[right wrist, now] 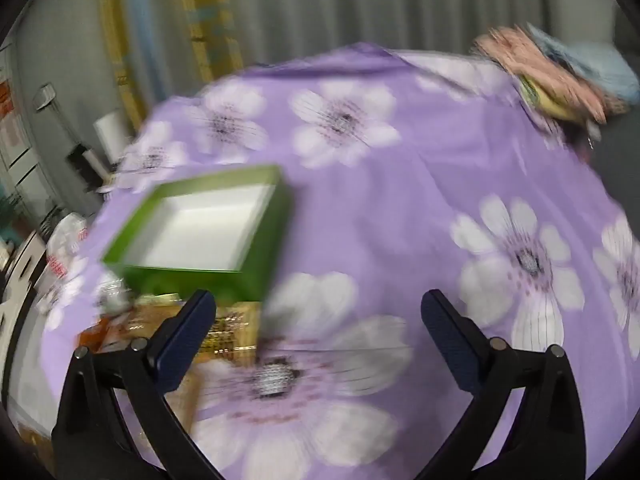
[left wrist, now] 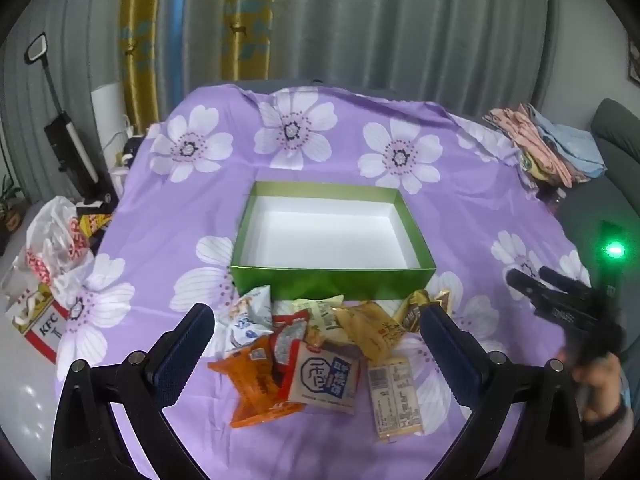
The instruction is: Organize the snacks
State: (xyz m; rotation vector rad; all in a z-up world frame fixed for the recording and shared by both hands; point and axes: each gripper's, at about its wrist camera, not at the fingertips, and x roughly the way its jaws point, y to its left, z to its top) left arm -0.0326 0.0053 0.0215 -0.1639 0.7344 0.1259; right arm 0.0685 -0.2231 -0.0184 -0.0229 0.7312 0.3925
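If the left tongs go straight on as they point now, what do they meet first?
Most likely the pile of snack packets lying between the open left tongs, before the green box; depth is uncertain.

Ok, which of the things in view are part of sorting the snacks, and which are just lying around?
For the job:
- green box, empty
- snack packets piled in front of it
- left gripper and right gripper, both open

Lying about:
- folded clothes
- KFC bag
- plastic bag
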